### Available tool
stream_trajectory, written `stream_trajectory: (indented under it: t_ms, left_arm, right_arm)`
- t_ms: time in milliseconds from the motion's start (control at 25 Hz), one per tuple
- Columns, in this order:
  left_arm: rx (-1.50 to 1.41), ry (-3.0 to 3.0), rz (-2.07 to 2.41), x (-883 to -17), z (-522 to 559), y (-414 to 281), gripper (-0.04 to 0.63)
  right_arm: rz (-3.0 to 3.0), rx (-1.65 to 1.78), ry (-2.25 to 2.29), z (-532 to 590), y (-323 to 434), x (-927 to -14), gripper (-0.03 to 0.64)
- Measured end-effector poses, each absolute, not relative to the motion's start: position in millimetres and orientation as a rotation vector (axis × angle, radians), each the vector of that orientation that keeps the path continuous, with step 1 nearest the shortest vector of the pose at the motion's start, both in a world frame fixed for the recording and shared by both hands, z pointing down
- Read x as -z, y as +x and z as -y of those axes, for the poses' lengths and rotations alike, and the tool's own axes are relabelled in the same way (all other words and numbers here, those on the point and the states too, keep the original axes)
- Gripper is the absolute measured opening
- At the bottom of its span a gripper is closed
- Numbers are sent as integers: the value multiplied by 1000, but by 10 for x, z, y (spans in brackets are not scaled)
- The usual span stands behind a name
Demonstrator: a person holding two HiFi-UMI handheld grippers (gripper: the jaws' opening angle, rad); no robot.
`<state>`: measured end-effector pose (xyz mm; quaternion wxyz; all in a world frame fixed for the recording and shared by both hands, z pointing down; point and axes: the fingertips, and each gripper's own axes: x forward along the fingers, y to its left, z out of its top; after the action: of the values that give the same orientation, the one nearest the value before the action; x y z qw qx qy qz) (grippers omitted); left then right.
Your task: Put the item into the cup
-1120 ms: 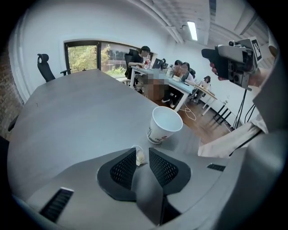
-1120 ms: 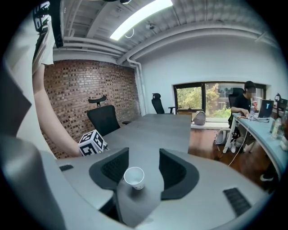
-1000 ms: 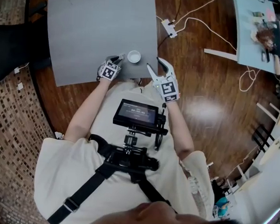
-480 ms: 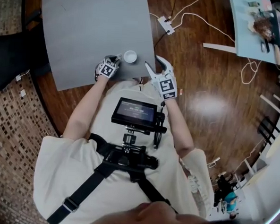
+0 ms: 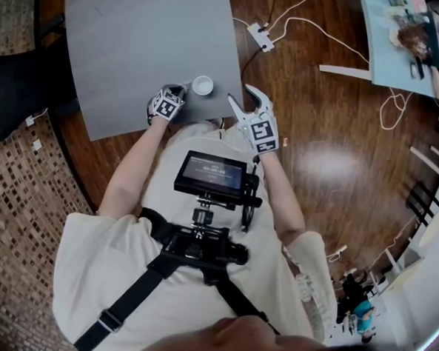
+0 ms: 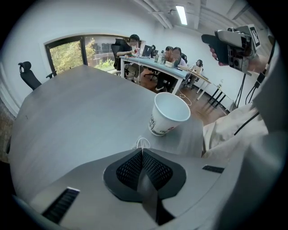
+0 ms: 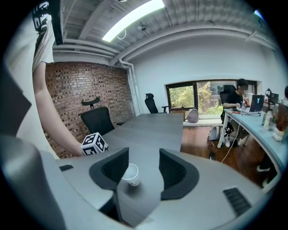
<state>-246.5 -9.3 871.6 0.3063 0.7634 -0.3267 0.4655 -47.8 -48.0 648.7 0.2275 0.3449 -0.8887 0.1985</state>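
A white paper cup [image 5: 202, 85] stands upright near the front edge of the grey table [image 5: 139, 40]. In the left gripper view the cup [image 6: 167, 114] is just ahead and to the right of the jaws. My left gripper [image 6: 142, 149] is shut, and a small thin white loop [image 6: 142, 143] sticks out from between its tips, low over the table. From the head view, the left gripper [image 5: 181, 91] sits just left of the cup. My right gripper [image 5: 246, 102] is open and empty, right of the cup off the table corner. It looks at the cup [image 7: 131, 174] between its jaws.
A black office chair [image 5: 17, 84] stands left of the table. A power strip [image 5: 257, 38] and white cables lie on the wooden floor to the right. A screen [image 5: 212, 174] is mounted on the person's chest. People sit at a far desk [image 6: 157, 63].
The left gripper's jaws have come together beside the cup. The right gripper has stayed about where it was, still open.
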Motion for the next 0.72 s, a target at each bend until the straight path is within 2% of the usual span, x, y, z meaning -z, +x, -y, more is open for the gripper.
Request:
stream_trajectory:
  t_ms: [440, 720]
  left_arm:
    - [-996, 2067, 1005, -7969, 373, -2575, 2]
    - [-980, 2185, 969, -7517, 533, -2351, 2]
  right_arm:
    - [2476, -528, 904, 505, -584, -6560, 225]
    - [2467, -546, 892, 450, -565, -6701, 225]
